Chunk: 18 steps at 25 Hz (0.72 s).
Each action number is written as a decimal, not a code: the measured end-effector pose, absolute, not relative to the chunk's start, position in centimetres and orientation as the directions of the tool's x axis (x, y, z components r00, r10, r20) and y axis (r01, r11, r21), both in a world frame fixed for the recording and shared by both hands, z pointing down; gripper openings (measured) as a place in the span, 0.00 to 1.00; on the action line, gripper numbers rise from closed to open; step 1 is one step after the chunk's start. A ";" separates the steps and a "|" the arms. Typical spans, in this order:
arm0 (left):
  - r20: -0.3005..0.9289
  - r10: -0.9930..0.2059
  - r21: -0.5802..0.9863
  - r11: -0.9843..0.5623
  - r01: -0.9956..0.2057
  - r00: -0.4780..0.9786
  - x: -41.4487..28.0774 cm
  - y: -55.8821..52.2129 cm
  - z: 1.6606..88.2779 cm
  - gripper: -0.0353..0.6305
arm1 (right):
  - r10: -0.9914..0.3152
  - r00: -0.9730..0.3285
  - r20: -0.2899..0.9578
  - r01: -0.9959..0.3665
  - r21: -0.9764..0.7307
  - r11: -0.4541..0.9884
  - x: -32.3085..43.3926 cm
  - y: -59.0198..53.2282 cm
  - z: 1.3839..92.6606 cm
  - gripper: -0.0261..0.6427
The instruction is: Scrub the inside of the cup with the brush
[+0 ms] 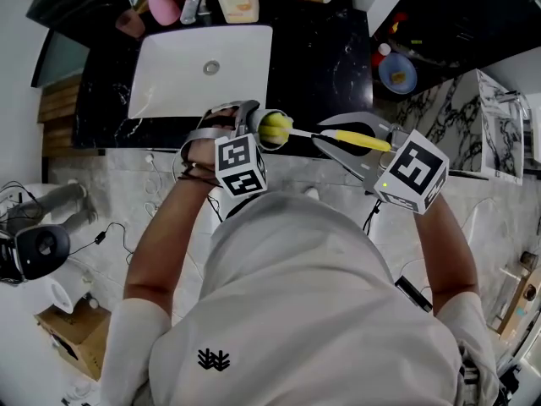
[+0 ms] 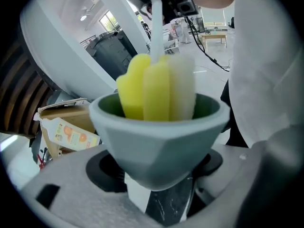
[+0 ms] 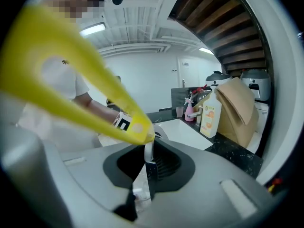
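**Brush head sunk in the cup, both held just short of the sink**

The cup [image 2: 159, 144] is hard to find from the head view: the left gripper [image 1: 256, 125] and its marker cube [image 1: 239, 164] cover nearly all of it. The left gripper view shows it plainly. It is a grey faceted cup with its lower part wedged between the spread jaws, which press on its sides, and its base is out of sight behind them. The sponge head [image 2: 156, 87] of the brush [image 1: 325, 135], yellow with a pale strip, stands in the cup's mouth, its lower end lost inside.

In the right gripper view the cup cannot be seen. The looped yellow handle [image 3: 71, 75] fills the left side, blurred and cut off by the frame. The right gripper [image 3: 146, 163] has its jaws nearly together, pinching the thin white stem [image 3: 147, 153] just below the handle's tip.

Both forearms reach forward from the body, the hands close together at the near edge of the black marble surface [image 1: 321, 66], just short of the white sink [image 1: 169, 79]. The left gripper tilts steeply down. The right lies flatter, pointing across at the cup.
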State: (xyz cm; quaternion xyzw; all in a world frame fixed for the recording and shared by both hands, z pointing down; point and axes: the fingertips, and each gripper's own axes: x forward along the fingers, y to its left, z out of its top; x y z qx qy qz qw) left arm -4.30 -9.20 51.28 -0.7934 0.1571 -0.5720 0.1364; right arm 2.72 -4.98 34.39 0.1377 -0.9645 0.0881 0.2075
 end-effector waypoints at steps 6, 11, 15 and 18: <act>0.864 -0.391 -0.365 -0.920 -0.139 0.317 -4.4 -9.3 51.1 0.60 | -0.265 -0.880 0.394 -0.337 -0.125 0.933 4.5 -5.3 32.8 0.11; 0.862 -0.397 -0.362 -0.918 -0.165 0.315 -4.7 -9.7 51.0 0.60 | -0.292 -0.889 0.352 -0.361 -0.150 0.920 5.2 -5.4 31.8 0.11; 0.861 -0.393 -0.362 -0.919 -0.156 0.323 -4.2 -9.5 50.8 0.60 | -0.285 -0.891 0.355 -0.353 -0.145 0.924 4.3 -5.2 32.0 0.11; 0.857 -0.390 -0.364 -0.921 -0.142 0.337 -3.1 -9.2 50.6 0.60 | -0.284 -0.878 0.386 -0.351 -0.114 0.930 2.8 -5.3 33.0 0.11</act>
